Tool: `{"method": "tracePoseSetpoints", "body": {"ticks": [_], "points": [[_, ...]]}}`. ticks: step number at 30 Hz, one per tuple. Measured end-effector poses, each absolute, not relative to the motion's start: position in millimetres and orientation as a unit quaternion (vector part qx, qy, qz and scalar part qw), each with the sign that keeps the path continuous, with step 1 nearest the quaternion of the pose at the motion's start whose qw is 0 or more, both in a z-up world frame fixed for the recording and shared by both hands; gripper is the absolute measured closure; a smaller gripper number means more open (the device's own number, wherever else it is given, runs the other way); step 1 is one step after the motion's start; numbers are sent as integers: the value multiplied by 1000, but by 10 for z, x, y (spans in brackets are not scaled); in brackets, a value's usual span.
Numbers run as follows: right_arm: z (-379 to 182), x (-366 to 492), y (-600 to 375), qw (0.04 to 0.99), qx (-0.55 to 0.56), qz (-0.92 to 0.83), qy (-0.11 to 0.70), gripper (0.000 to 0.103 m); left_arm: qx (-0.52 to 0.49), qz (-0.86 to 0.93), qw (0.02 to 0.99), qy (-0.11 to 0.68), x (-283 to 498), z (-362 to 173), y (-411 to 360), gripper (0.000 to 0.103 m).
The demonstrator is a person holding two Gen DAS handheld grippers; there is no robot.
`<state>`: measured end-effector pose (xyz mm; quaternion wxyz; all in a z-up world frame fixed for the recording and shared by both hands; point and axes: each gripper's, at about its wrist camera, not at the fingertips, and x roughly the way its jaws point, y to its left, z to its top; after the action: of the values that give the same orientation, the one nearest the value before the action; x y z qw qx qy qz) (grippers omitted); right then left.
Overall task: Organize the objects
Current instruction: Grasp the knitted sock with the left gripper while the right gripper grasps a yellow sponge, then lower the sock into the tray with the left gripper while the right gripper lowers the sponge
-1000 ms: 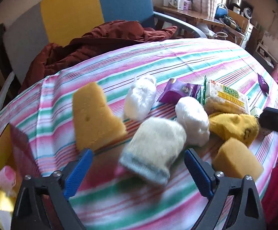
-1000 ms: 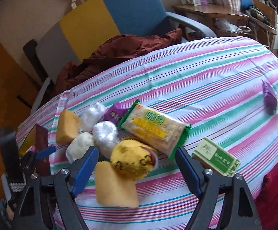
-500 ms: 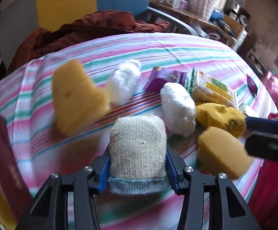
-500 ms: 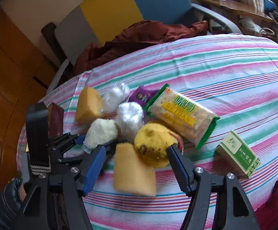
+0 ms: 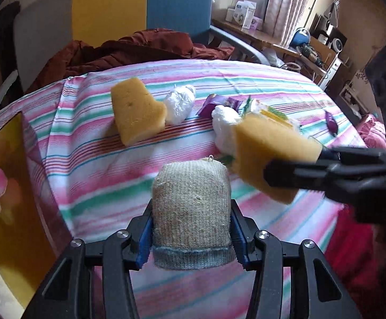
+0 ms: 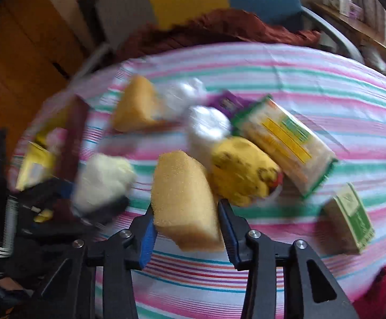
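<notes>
Left gripper (image 5: 191, 235): jaws closed on the sides of a knitted scrubber (image 5: 191, 212); the scrubber stands up between the blue pads, above the striped cloth (image 5: 100, 186) on the bench.
Right gripper (image 6: 186, 230): jaws closed on a sponge (image 6: 183, 199), gripped at its near end; in the left wrist view this sponge (image 5: 270, 154) hangs off the cloth at the right.
Second sponge (image 5: 137, 111): lies on the cloth toward the far left, touching a white bag (image 5: 179, 102).
Second white bag (image 5: 224, 125): just beside the held sponge, with a purple packet (image 5: 219, 103) behind it.
Yellow cloth (image 6: 242, 171): on the bench just beyond the right gripper, against a noodle pack (image 6: 285, 143).
Green box (image 6: 349, 215): on the cloth to the right, apart from the pack.
Behind the bench: a chair (image 5: 177, 8) with a red-brown garment (image 5: 129, 53) over it.
Right wrist view: blurred, so small details cannot be told.
</notes>
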<state>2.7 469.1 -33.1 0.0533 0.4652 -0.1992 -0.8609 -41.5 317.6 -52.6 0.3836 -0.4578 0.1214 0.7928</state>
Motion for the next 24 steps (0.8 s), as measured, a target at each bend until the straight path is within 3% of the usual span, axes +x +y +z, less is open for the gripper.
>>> {"method": "tracePoseSetpoints", "body": {"ticks": [2,5,9,24], "points": [[-232,53,4600,84,444,-870,-196,60,-452,796,385,119,-376,-462,3098,52],[-361,12,4547,26,478,-864,-157,60,-446,801,384,109,-339,-363,2966,52],[-293,93,4677,56,451,-869,-196,60,-431,811,384,95,-286,-200,2792,52],[-87,-36,3955,85,436,-880,-168,60,-428,853,299,5,-670,74,1547,52]]}}
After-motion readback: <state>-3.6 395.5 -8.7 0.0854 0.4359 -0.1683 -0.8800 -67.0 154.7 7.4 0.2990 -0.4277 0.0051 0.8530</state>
